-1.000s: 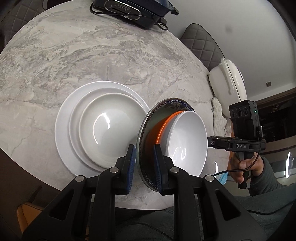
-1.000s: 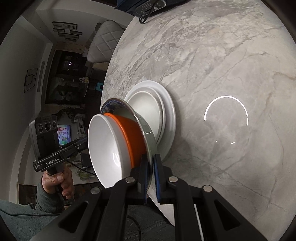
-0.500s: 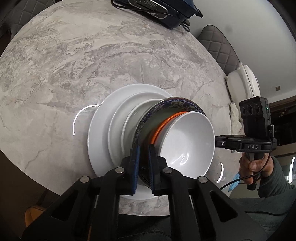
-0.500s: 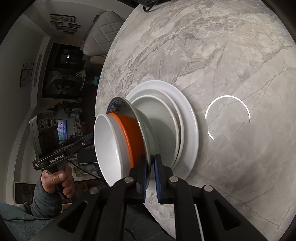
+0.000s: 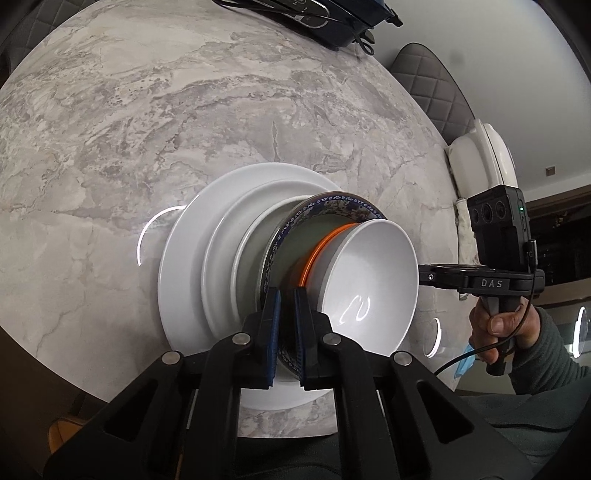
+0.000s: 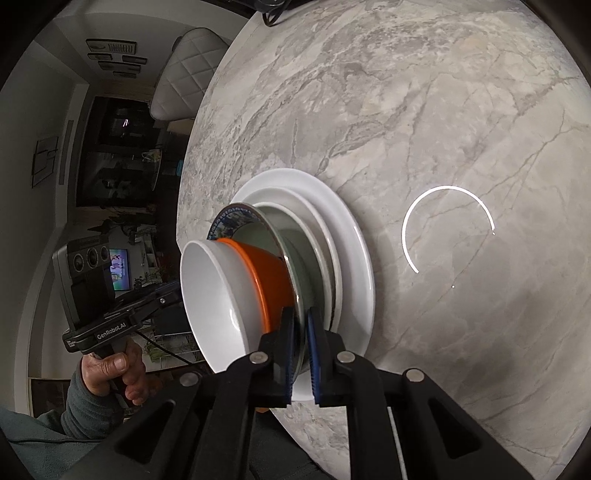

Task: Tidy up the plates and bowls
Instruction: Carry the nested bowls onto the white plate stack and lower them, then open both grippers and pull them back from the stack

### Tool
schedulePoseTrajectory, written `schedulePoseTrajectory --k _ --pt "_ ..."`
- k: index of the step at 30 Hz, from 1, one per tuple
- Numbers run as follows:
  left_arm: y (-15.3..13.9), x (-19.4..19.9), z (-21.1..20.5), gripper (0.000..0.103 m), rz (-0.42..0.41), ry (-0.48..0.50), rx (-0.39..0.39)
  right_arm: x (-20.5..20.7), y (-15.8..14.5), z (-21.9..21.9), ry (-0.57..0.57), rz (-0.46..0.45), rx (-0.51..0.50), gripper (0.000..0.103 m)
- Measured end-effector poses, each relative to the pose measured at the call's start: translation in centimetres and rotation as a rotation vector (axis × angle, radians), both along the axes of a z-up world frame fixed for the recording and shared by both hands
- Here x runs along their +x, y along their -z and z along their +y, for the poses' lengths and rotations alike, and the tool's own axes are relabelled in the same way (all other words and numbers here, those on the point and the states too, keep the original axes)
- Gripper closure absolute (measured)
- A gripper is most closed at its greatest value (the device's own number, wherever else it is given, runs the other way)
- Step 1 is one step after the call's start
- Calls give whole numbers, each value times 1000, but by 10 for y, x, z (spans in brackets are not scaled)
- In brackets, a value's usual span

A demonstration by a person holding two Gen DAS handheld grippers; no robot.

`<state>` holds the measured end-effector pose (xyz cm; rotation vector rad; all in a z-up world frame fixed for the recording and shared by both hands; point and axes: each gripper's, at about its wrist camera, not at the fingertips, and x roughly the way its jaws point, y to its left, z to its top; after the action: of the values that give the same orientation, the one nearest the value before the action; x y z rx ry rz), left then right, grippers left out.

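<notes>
Round grey-veined marble surface (image 5: 155,122) filling most of both views, catching curved ceiling-light reflections (image 6: 443,221). Dark appliance with a cable (image 5: 321,18) parked at the far edge. Grey quilted chair back (image 5: 432,81) just beyond the rim, a white quilted chair (image 6: 188,74) on the other side. White rounded appliance (image 5: 484,162) beside the edge. Pale plain wall (image 5: 491,48) behind. Dim room further off, with dark shelving (image 6: 114,166), a lit screen (image 6: 120,269), framed pictures (image 6: 44,162) on the wall.

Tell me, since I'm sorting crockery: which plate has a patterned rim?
The blue-patterned plate, pinched by both grippers and carrying the bowls; the plates stacked under it are plain white.
</notes>
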<state>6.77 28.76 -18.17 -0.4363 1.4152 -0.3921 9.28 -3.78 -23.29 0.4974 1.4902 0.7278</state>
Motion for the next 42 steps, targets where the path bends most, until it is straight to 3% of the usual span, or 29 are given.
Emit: schedulePoseTrajectory --k 9,12,13,14,16,22,24,27,30,32,33,36,37,40,42 --pt "0 3 5 94 -6 -44 -17 0 3 5 -8 -19 -33 92" --pt "-7 -1 16 82 -32 -107 -44 -2 0 3 2 -34 -59 83" --pt "-11 -2 21 52 -48 -133 -57 -2 -2 1 14 -41 -65 76" --pt "-15 -3 27 16 -68 -160 -74 -3 -4 -2 30 -50 -66 70" --pt "-27 -9 38 2 -130 -226 -115 -7 -12 -12 68 -73 -60 43" --pt "-57 -17 50 1 -210 -290 -116 -30 -52 -43 186 -213 -59 17" --pt "-71 -26 43 1 -236 -300 -85 -39 -62 -50 205 -258 -66 17" --pt "-100 -49 18 1 -301 -303 54 -55 -73 -53 197 -329 -110 17" --pt "-129 -74 -24 1 -367 -306 251 -72 -86 -54 162 -420 -150 17" --pt "-145 -95 -49 1 -403 -348 333 -85 -94 -59 158 -470 -160 17" --pt "-151 -105 -61 1 -405 -374 363 -92 -99 -63 154 -499 -159 17" --pt "-157 -134 -96 1 -289 -454 527 -115 -116 -77 151 -594 -173 17" --pt "-156 -144 -106 1 -256 -483 547 -123 -121 -82 150 -616 -167 16" --pt "-150 -164 -140 2 -197 -423 451 -143 -134 -91 139 -674 -184 15" --pt "-153 -175 -168 3 -232 -350 446 -153 -139 -95 136 -687 -215 14"
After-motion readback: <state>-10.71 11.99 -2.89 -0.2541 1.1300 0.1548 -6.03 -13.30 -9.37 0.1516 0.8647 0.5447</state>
